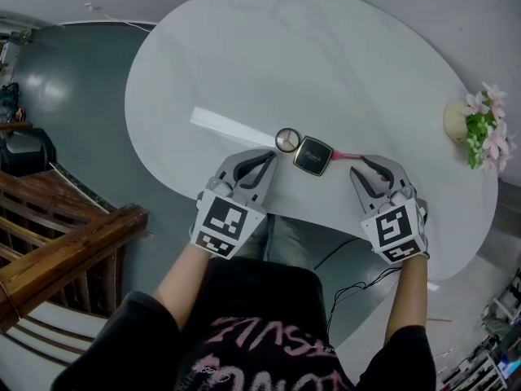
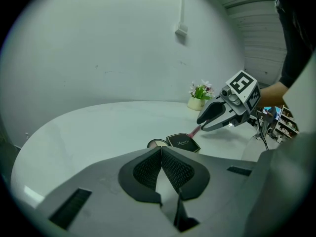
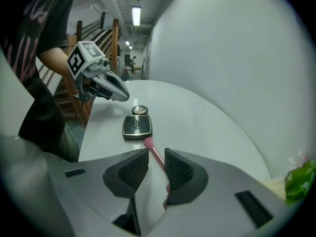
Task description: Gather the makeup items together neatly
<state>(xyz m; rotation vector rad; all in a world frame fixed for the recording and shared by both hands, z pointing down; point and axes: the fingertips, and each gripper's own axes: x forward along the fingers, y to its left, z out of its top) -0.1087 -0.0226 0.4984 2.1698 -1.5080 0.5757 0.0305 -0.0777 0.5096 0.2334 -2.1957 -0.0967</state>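
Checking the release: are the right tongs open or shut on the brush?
Open: the right tongs gape wider than the brush between them.

The head view looked steeply down on the table (image 1: 326, 55). The left gripper view sat low, facing the right gripper (image 2: 201, 124). The right gripper view faced the left gripper (image 3: 123, 97). All three shared the compact (image 1: 313, 155).

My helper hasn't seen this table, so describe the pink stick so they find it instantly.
On the white rounded table, a short row of makeup lies by the person's edge. The slim pink stick ends it, between the right gripper's parted jaws, beside the black square compact. It alone is long, thin and pink.
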